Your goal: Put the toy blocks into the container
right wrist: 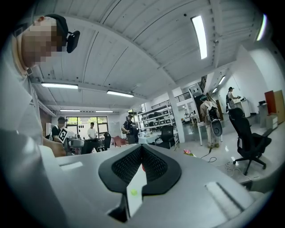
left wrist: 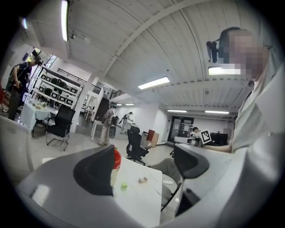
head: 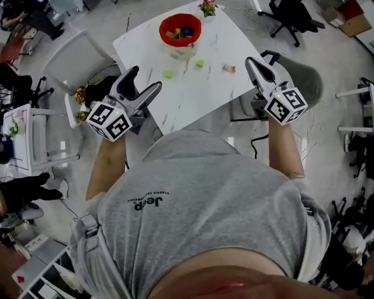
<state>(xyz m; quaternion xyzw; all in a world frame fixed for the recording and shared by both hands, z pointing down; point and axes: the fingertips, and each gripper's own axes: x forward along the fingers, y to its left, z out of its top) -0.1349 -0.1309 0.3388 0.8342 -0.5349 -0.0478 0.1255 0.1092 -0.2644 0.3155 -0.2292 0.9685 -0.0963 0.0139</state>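
A red container (head: 180,29) with several coloured blocks in it stands at the far side of the white table (head: 193,99). Two green blocks (head: 168,74) (head: 200,63) and a beige block (head: 228,68) lie loose on the tabletop in front of it. My left gripper (head: 143,86) is held at the table's near left edge, open and holding nothing. Its view shows the container (left wrist: 116,158), a green block (left wrist: 124,186) and the beige block (left wrist: 143,180) between the jaws. My right gripper (head: 259,65) is at the near right edge, shut with nothing in it.
A small flower pot (head: 207,7) sits at the table's far edge. A grey chair (head: 76,55) stands left of the table, another (head: 305,79) on the right, and a black office chair (head: 292,14) beyond. People stand far off in both gripper views.
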